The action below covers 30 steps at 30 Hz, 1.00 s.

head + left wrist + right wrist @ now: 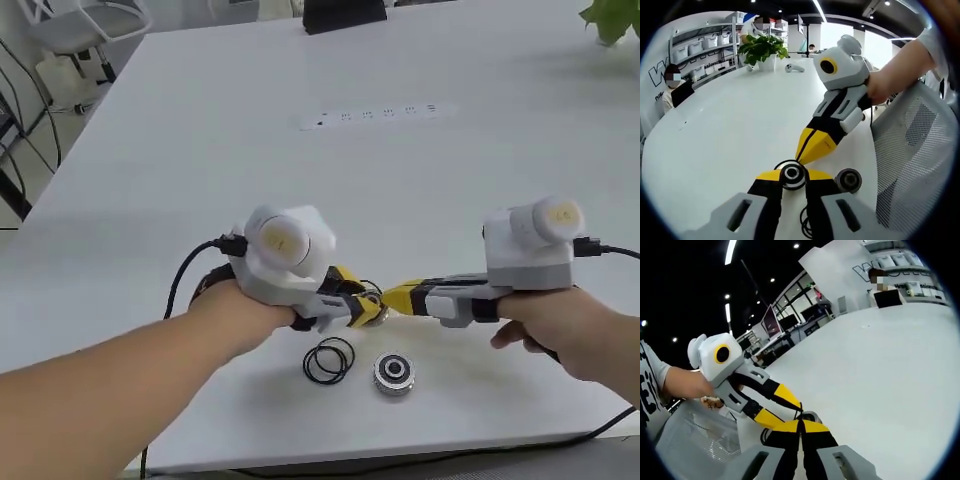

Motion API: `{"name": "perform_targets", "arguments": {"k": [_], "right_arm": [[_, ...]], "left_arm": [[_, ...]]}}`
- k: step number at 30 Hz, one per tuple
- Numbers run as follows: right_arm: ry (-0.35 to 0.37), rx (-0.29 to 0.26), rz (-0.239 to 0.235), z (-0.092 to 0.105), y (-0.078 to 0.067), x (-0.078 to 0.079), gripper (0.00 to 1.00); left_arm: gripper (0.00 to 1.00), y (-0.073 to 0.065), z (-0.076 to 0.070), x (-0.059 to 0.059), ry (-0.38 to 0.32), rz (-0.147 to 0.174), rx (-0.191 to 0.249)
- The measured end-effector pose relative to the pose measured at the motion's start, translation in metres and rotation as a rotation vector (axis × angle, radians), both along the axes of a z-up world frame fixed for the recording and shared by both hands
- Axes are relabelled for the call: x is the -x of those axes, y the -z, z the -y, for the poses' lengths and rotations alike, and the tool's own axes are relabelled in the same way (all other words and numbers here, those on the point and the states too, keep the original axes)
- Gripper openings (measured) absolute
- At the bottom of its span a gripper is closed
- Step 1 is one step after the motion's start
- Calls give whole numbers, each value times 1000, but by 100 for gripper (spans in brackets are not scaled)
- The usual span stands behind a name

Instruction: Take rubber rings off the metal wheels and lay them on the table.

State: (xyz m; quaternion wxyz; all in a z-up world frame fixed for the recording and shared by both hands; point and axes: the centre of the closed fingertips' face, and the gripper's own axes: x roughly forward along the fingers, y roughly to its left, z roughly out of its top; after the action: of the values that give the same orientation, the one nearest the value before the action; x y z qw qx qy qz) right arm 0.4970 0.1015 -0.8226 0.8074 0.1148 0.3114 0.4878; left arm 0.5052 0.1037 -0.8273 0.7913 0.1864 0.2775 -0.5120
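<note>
Just above the near edge of the white table, a metal wheel with a black rubber ring around it is clamped between the yellow jaws of the left gripper. The left gripper view gives this straight on: the wheel sits squarely between the two tips, clear of the table. In the head view the same wheel is mostly hidden where the two grippers meet.

The right gripper comes in from the upper right of the left gripper view. Its jaws are pressed together into a single yellow point that touches the wheel's upper rim. In its own view the right gripper also shows its tips closed flat against each other. Whether the ring is nipped between them cannot be told. Ahead of it, the left gripper reaches in from the left with its jaws spread around the wheel.

The head view shows what lies below. Loose black rubber rings lie overlapping on the table, and a second metal wheel lies flat just beside them, to their right. The left gripper and right gripper meet tip to tip above both. The left gripper view catches that second wheel just beside the clamped one.

Farther off, a recessed socket strip sits mid-table. A potted plant and a white controller stand at the far end. A mesh chair is close by.
</note>
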Motion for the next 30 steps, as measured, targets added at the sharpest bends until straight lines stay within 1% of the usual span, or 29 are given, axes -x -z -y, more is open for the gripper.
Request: {"name": "perform_targets", "arguments": {"k": [2, 4, 8, 11, 13, 17, 25, 29, 30], "right_arm": [[4, -7, 0, 0, -2, -1, 0], [8, -12, 3, 1, -4, -2, 0], [14, -23, 1, 3, -6, -3, 0], [10, -34, -2, 2, -8, -2, 0], [5, -42, -3, 0, -10, -1, 0], [-8, -56, -2, -3, -14, 1, 0], [-45, -88, -5, -13, -23, 10, 0], [-71, -97, -10, -19, -25, 16, 0], [-81, -99, -12, -21, -25, 19, 0]], "left_arm": [[14, -2, -2, 1, 0, -2, 5], [16, -6, -3, 2, -6, -5, 20], [19, -15, -6, 1, -14, 2, 43], [26, -20, -9, 1, -25, -2, 58], [30, -23, -11, 3, -30, -7, 68], [31, -28, -16, 9, -20, -6, 73], [37, -40, -26, 15, -35, -5, 113], [39, -46, -31, 19, -49, -3, 136], [39, -47, -33, 22, -50, -3, 139]]}}
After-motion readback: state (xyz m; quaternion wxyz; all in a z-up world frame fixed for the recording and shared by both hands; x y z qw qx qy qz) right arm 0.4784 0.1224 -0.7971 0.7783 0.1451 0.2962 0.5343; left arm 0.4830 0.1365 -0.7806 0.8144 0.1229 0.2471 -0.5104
